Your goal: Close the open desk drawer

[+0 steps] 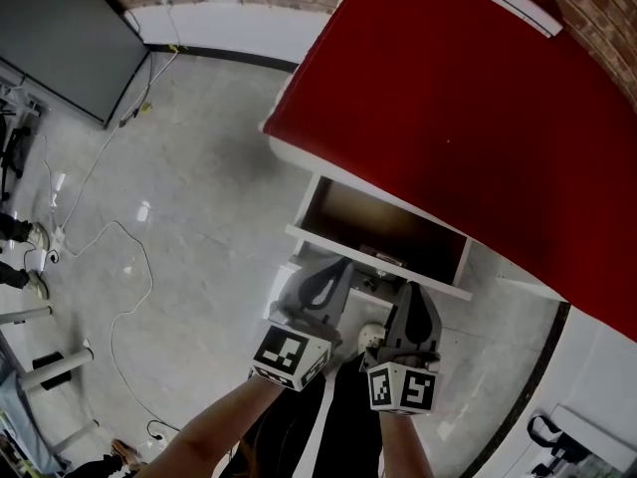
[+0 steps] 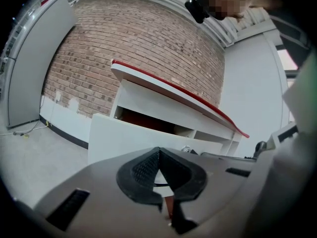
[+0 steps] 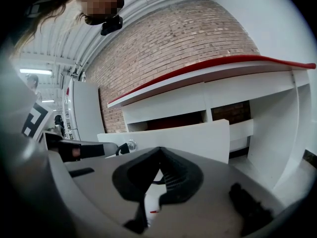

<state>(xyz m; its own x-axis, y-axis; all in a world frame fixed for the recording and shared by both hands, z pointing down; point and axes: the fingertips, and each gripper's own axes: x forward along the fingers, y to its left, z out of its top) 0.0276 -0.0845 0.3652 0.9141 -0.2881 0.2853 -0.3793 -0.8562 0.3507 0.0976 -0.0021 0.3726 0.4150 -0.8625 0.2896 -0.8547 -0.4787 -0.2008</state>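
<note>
Approach step: drawer (image 1: 383, 225) open under desk (image 1: 478, 98). Left tongs (image 2: 158, 151) and right tongs (image 3: 159, 151) together, empty, near its front. Next: push front squarely inward.

My left tool (image 2: 158, 150) has its jaws meeting at the tips, with nothing between them. Just beyond stands the white front of the drawer (image 2: 126, 135), pulled out beneath the red-edged worktop (image 2: 163, 86), with a brick wall (image 2: 138, 38) behind.
</note>
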